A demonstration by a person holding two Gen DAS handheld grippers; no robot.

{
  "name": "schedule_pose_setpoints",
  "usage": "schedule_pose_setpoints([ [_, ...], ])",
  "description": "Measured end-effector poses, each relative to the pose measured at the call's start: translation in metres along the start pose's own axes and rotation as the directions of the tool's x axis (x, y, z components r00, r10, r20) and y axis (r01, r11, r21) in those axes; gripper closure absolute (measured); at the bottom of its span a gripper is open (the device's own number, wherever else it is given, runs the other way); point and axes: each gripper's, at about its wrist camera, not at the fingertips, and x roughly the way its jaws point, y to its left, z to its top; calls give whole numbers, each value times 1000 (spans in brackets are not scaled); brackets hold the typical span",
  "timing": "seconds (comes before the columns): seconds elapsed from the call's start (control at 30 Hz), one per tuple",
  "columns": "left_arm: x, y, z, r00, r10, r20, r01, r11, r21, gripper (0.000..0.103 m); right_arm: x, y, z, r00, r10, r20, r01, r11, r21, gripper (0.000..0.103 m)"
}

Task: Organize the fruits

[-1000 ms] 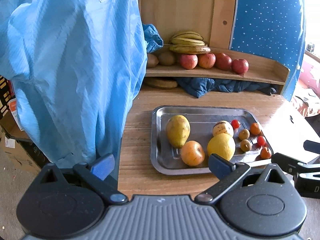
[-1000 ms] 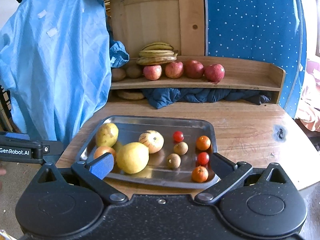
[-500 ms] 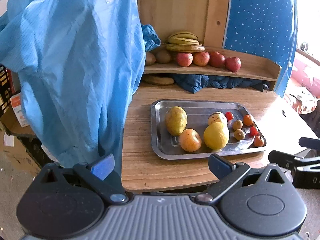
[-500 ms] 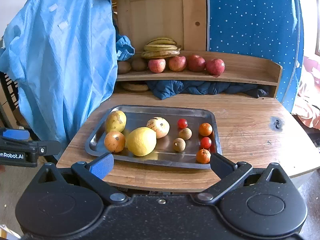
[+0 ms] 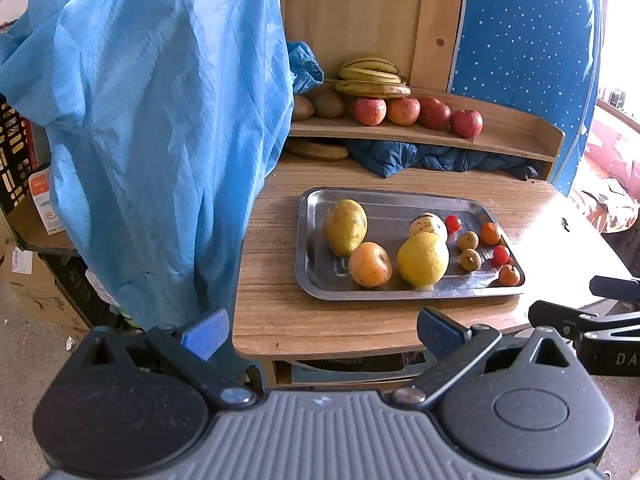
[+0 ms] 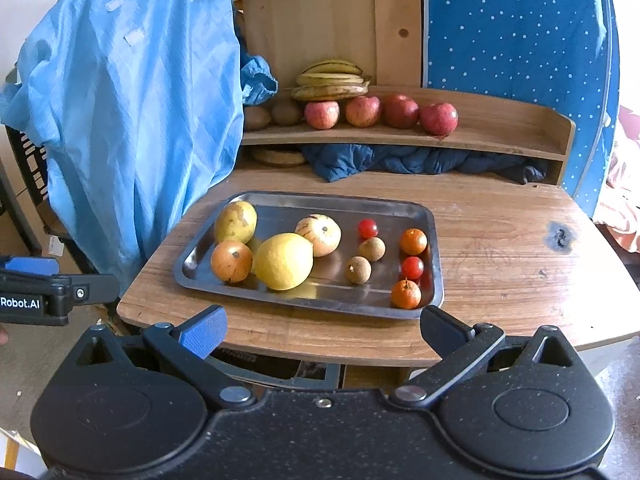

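Here, in the left wrist view, the left gripper (image 5: 320, 326) hangs short of the table (image 5: 272, 312) edge, jaws spread wide and holding nothing. The metal tray (image 5: 310, 236) sits on the wood near that front edge, with bare board to its left. In it lie a mango (image 5: 345, 226), a lemon (image 5: 423, 259) and small fruits. The right gripper's arm shows at the right, lettered "DA" before the frame cuts it.

In the right wrist view, the right gripper (image 6: 322, 328) is likewise wide open and empty, off the table's near edge. The left gripper's arm at the left reads "Robot.AI". Open wood lies right of the tray. A shelf (image 6: 500, 136) behind carries apples (image 6: 362, 110) and bananas (image 6: 330, 80); a blue coat (image 6: 132, 120) hangs at left.
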Motion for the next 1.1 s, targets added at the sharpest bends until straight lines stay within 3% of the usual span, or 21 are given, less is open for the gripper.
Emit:
schedule_pose_setpoints([
  [1.1, 1, -6, 0, 1000, -14, -12, 14, 1000, 9, 1, -1, -5, -1, 1000, 13, -10, -13, 1000, 2, 1],
])
